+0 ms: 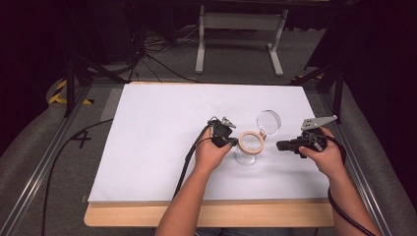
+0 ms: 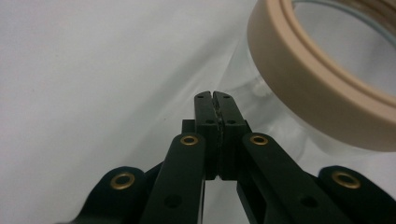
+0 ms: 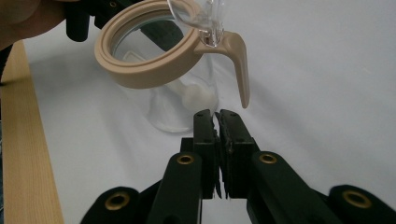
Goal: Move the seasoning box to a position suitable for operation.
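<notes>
A clear glass jar [image 1: 247,153] with a beige ring [image 1: 251,141] around its mouth stands on the white board, its round glass lid [image 1: 268,122] swung open behind it. My left gripper [image 1: 233,142] is shut and empty, its tips right beside the jar's left side under the ring [image 2: 299,79]; the closed tips [image 2: 214,95] point at the glass wall. My right gripper [image 1: 279,145] lies level a short way right of the jar, shut with nothing between the jaws [image 3: 215,113]. The beige latch tab [image 3: 240,60] hangs just above and beyond those tips. Something small and white [image 3: 198,98] sits inside the jar.
The white board [image 1: 162,137] covers most of a wooden table, whose bare front edge [image 1: 211,216] lies toward the person. Metal rails run along both sides, and a cable [image 1: 54,167] trails off the left. A white stand [image 1: 241,22] sits on the floor behind.
</notes>
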Available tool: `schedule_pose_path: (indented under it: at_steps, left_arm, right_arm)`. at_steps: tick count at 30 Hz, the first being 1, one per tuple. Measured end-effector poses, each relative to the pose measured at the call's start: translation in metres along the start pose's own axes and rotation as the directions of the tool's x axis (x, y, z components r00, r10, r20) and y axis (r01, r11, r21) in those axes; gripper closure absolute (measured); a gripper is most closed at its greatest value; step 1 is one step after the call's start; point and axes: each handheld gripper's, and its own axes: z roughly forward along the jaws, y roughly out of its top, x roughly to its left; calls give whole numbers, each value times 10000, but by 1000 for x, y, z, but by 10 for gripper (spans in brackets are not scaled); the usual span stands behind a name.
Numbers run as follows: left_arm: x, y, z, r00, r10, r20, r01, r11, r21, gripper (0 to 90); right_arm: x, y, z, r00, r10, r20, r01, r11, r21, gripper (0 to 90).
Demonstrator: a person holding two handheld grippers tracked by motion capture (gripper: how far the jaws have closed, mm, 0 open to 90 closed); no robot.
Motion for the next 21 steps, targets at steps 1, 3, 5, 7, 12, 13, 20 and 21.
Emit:
schedule_pose_path:
  at_steps: [1,3,5,7,12,13,20,21]
  left_arm:
    - [1,-1,1,10000,-30,63,31,9999,-127,898]
    - [2,-2,1,9998,-88,198,92,9998,-190,899]
    - [1,-5,2,9997,-151,182,155,9997,-203,899]
    - [1,-7,3,9999,-32,162,33,10000,-42,899]
    - [-3,-11,5,9994,144,320,-149,9998,156,898]
    - [-5,-11,4,9991,142,399,-152,9996,258,899]
    - [-21,-13,6,9969,461,644,-484,9983,336,898]
    - [-23,-13,6,9966,412,716,-432,9987,264,898]
  right_arm:
    - [0,0,-1,10000,-20,16,20,10000,-4,870]
    - [0,0,-2,10000,1,9,-1,10000,-7,872]
    - [0,0,-3,10000,-4,57,4,10000,-24,873]
    - [-1,0,-4,10000,19,94,-18,10000,-45,873]
    - [-1,0,-6,9999,5,154,-4,10000,-35,871]
    - [0,0,-7,9999,36,154,-35,10000,-51,870]
    - [1,1,-12,9998,-42,213,44,9999,-94,872]
    - [1,1,-13,9997,-40,221,42,9999,-103,872]
